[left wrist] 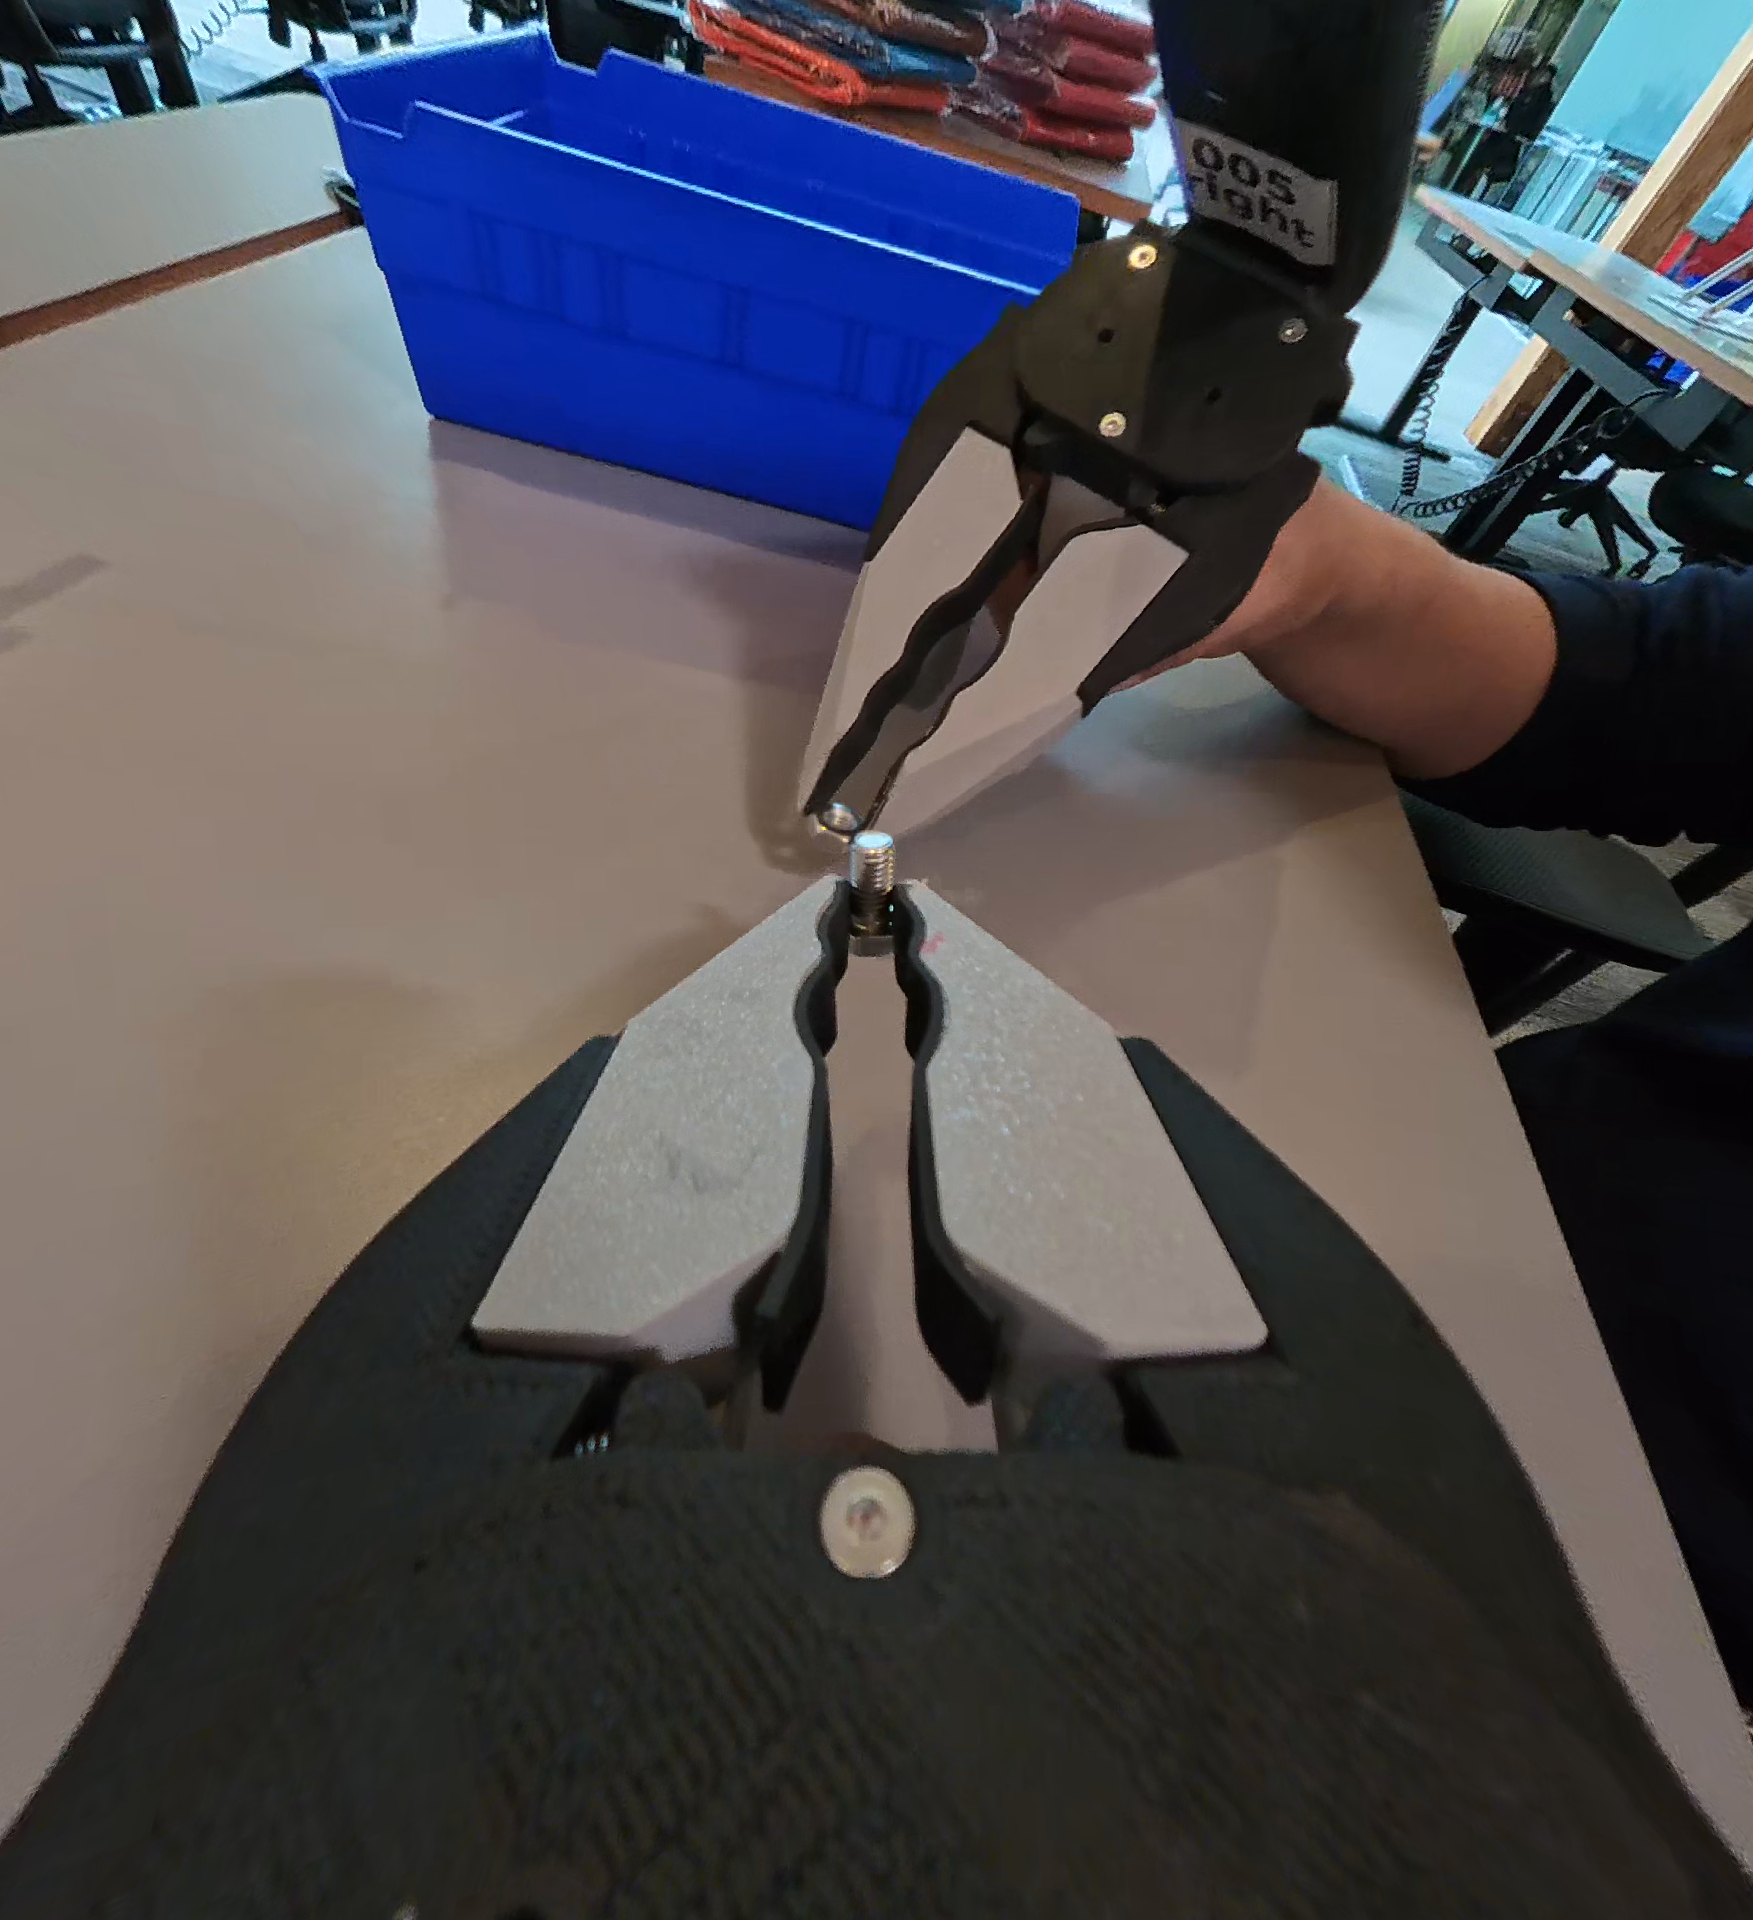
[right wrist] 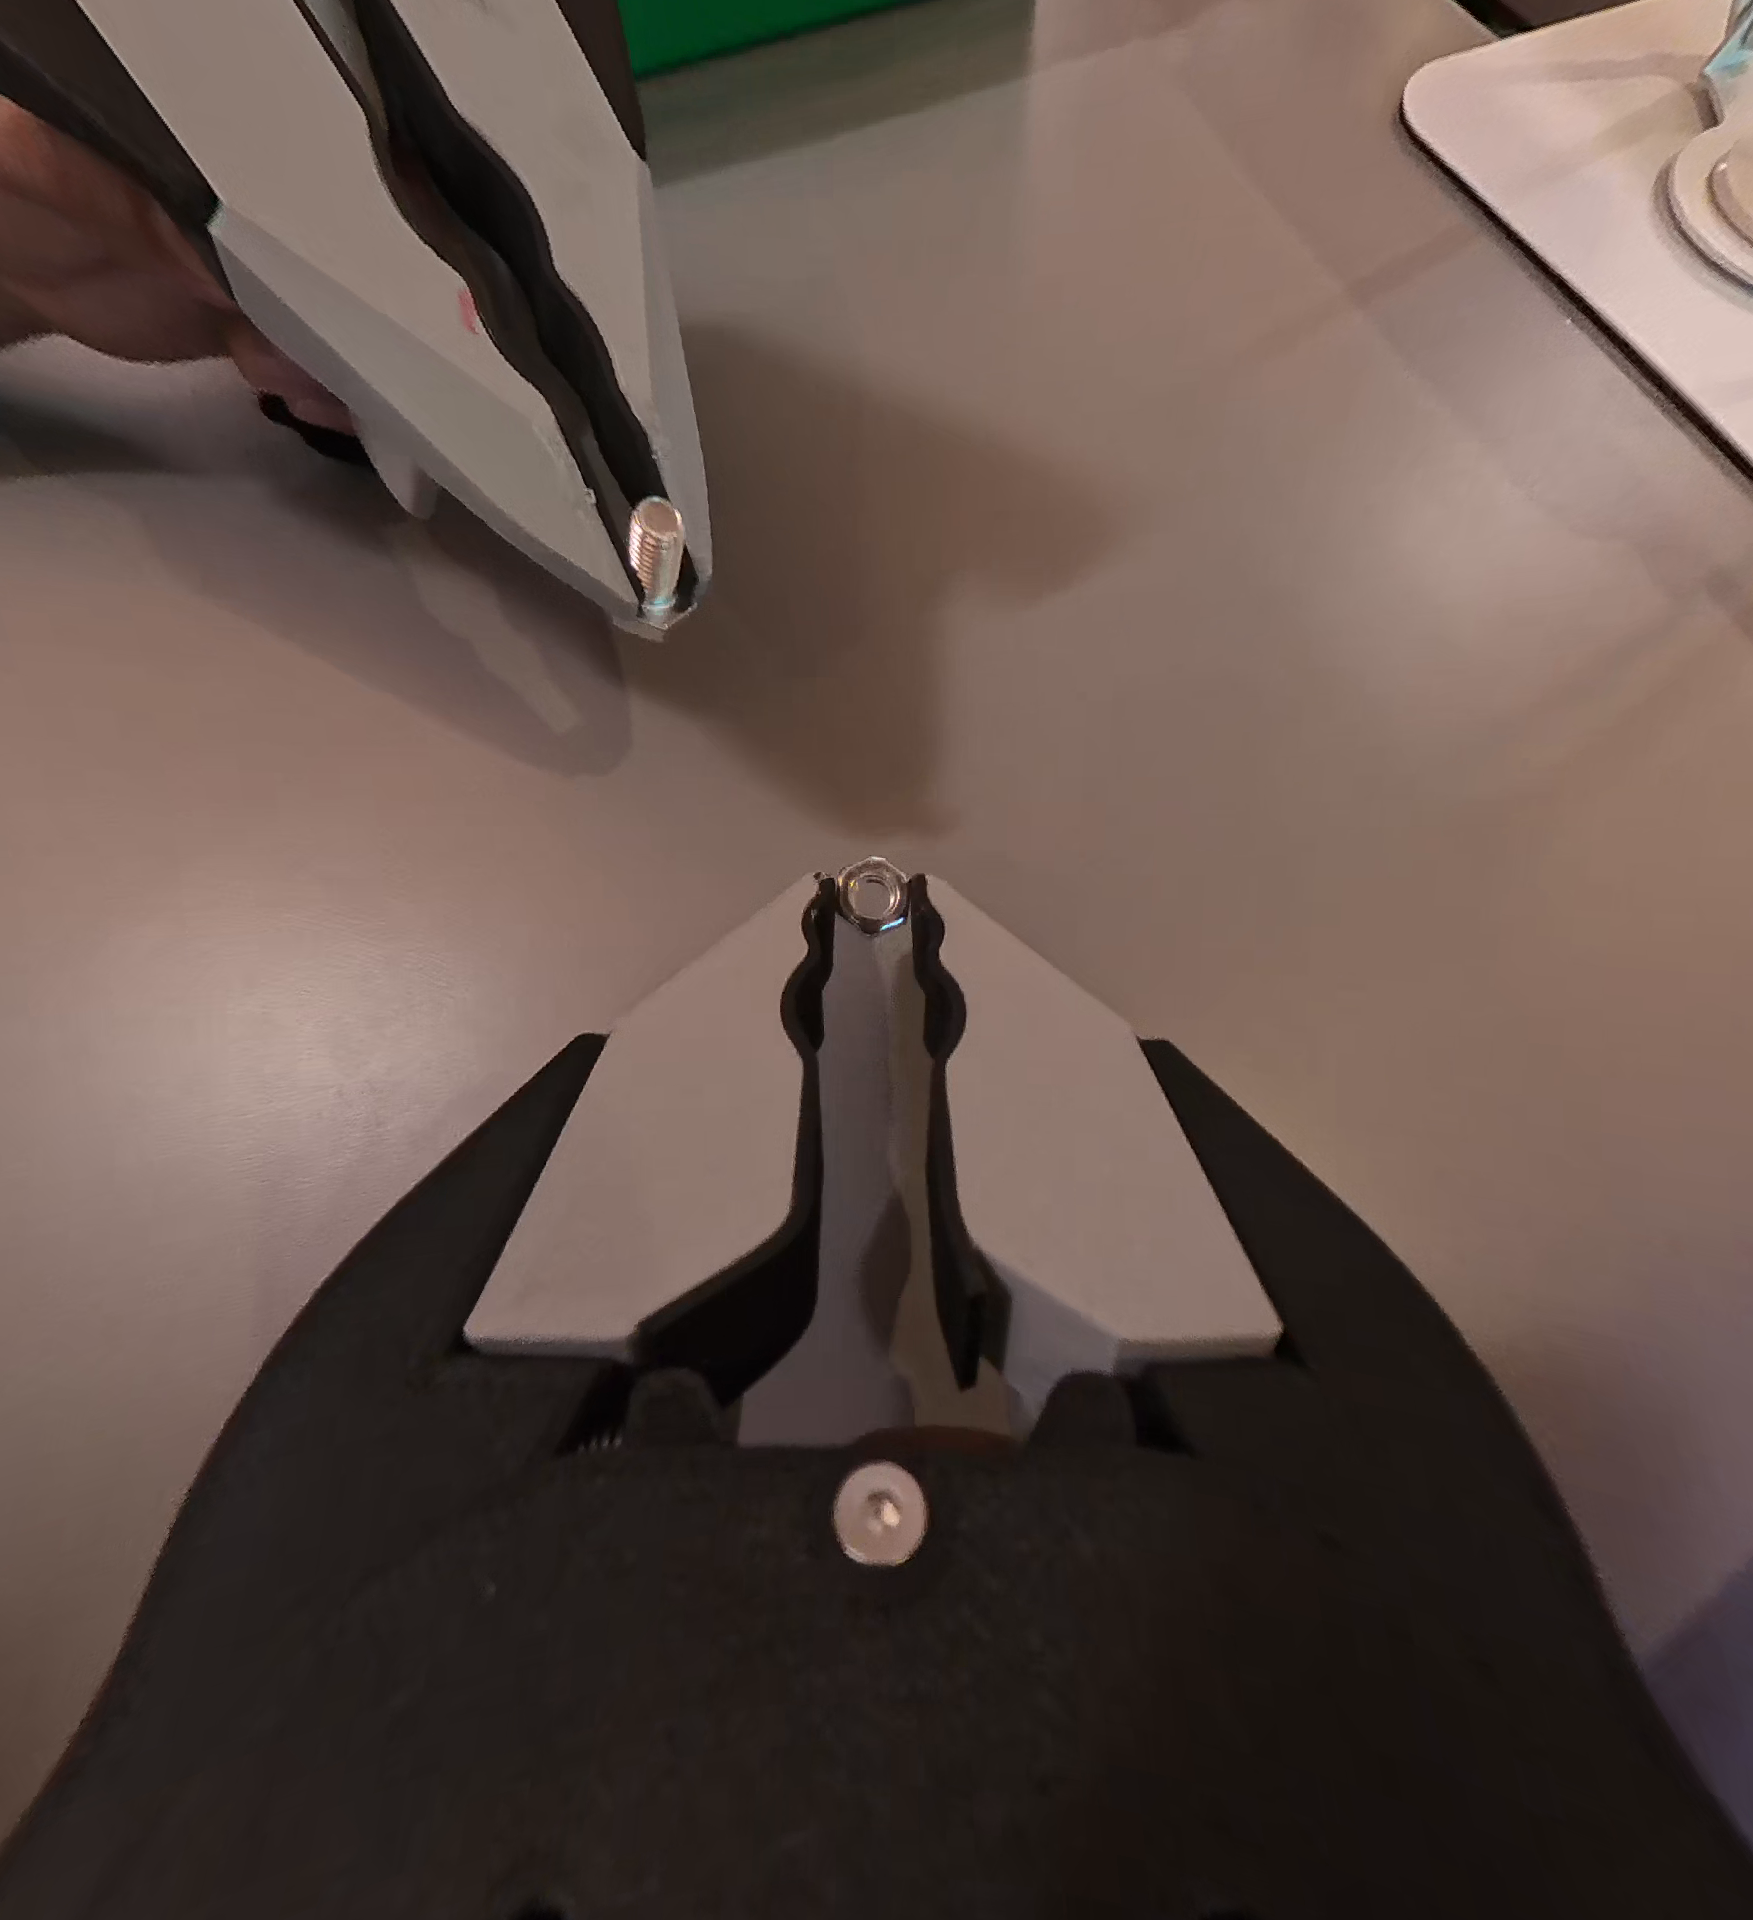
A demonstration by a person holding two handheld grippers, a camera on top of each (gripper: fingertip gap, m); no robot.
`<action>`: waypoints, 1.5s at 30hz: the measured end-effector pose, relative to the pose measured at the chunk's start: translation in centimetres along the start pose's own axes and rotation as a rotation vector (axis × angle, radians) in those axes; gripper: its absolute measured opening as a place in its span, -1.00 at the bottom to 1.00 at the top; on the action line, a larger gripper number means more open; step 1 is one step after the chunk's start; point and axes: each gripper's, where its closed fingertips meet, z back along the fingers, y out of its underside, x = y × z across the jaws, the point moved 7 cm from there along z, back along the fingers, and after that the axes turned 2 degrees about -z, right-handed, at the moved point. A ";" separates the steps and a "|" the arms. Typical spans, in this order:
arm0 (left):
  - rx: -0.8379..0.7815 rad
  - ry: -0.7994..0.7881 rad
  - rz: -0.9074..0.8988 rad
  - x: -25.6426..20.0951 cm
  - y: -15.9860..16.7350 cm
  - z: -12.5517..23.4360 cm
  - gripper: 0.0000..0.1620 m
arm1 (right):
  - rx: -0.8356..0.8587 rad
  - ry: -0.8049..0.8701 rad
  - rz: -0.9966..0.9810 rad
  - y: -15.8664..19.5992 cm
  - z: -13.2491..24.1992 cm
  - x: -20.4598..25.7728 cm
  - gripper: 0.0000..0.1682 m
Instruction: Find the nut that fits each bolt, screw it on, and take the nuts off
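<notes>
My left gripper [left wrist: 869, 902] is shut on a small silver bolt [left wrist: 870, 869], gripping it low near the head so the threaded end sticks up. It also shows at the upper left of the right wrist view [right wrist: 666, 601] with the bolt [right wrist: 652, 551]. My right gripper [right wrist: 873, 896] is shut on a small silver hex nut [right wrist: 873, 894], its hole facing the camera. In the left wrist view the right gripper [left wrist: 844, 810] comes down from the upper right and holds the nut [left wrist: 834, 821] just beyond the bolt's tip, slightly apart from it. Both are held just above the grey table [left wrist: 332, 727].
A blue plastic bin [left wrist: 685, 281] stands at the back of the table. A person's hand and dark sleeve [left wrist: 1578, 686] hold the right gripper at the table's right edge. A white board with a round fixture [right wrist: 1682, 208] lies at the upper right of the right wrist view. Left tips to right tips: about 6 cm.
</notes>
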 end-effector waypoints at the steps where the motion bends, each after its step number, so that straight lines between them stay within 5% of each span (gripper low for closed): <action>1: -0.008 0.005 0.000 0.0 0.0 0.0 -0.94 | -0.014 -0.008 0.000 -0.2 0.2 0.0 -0.87; 7: -0.057 0.019 -0.023 -0.1 -0.4 0.3 -0.94 | -0.180 -0.202 -0.032 -1.9 2.2 1.0 -0.87; 16: -0.036 0.059 -0.099 -1.2 -0.4 -0.3 -0.94 | -0.252 -0.273 0.076 -4.7 4.5 1.8 -0.86; 45: -0.147 0.061 -0.164 -2.5 -1.9 0.2 -0.94 | -0.036 -0.316 0.166 -7.4 3.4 3.1 -0.86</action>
